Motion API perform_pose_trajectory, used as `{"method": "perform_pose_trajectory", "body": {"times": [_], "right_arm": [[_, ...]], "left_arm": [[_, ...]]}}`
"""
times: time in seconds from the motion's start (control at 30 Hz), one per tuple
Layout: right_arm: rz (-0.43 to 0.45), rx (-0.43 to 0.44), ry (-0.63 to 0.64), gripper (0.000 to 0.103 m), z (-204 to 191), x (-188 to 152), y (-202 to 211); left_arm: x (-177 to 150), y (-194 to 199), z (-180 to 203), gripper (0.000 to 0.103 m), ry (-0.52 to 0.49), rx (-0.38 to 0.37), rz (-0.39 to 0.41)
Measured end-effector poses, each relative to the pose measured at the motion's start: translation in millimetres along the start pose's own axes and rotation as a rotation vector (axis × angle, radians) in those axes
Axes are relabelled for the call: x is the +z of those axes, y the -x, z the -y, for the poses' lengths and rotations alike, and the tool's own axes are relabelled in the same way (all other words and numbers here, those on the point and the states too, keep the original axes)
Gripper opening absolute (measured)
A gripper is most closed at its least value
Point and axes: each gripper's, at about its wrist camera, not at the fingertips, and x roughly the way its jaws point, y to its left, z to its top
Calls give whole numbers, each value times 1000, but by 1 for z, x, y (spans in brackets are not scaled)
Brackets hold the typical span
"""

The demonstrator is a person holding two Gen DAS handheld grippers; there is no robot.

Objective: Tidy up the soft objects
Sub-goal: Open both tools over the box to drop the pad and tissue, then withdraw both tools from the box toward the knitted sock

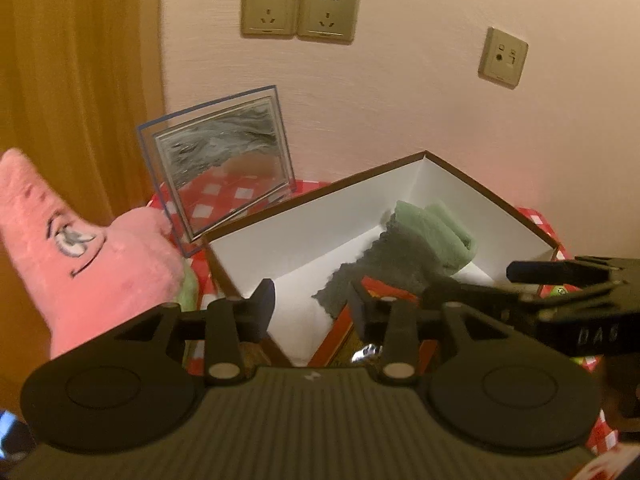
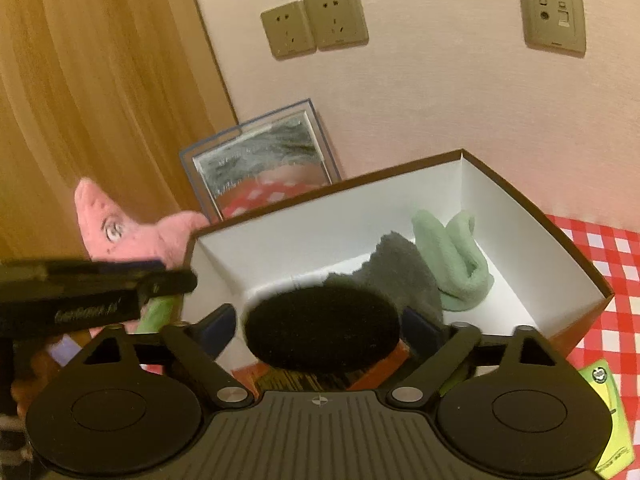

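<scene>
An open box (image 1: pixel 320 196) with white walls and a brown rim holds a folded green towel (image 1: pixel 436 232) and a dark grey cloth (image 1: pixel 384 272). My left gripper (image 1: pixel 312 302) stands open over the box's near corner. The grey cloth's near tip lies between its fingers, and the pads do not press on it. My right gripper (image 2: pixel 320 322) is open wide at the box's (image 2: pixel 560 240) front wall. A black fuzzy round thing (image 2: pixel 322 332) sits between its fingers with a slim gap on each side. A pink plush star (image 1: pixel 80 256) lies left of the box.
A glass picture frame (image 1: pixel 220 172) leans on the wall behind the box. A red-and-white checked cloth (image 2: pixel 600 248) covers the table. A green card (image 2: pixel 608 408) lies at the front right. Wall sockets (image 1: pixel 298 10) sit above, with a wooden panel (image 1: pixel 60 80) on the left.
</scene>
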Motion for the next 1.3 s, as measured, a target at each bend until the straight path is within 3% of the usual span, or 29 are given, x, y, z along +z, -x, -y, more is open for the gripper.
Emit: {"method": "perform_pose_trajectory", "body": {"times": [0.2, 0.37, 0.7, 1.17, 1.3], "right_arm": [[18, 5, -2, 93, -4, 4, 14], [47, 6, -1, 93, 5, -6, 54], [51, 11, -38, 93, 27, -62, 149], [-66, 13, -11, 93, 51, -165, 225], [-109, 37, 5, 85, 65, -185, 239]], "left_arm": [[-14, 34, -3, 37, 37, 22, 7], [-34, 70, 1, 37, 41, 45, 13], [-92, 138, 29, 37, 76, 37, -8], [-192, 179, 140, 37, 124, 19, -159], [-214, 185, 178, 37, 158, 25, -192]]}}
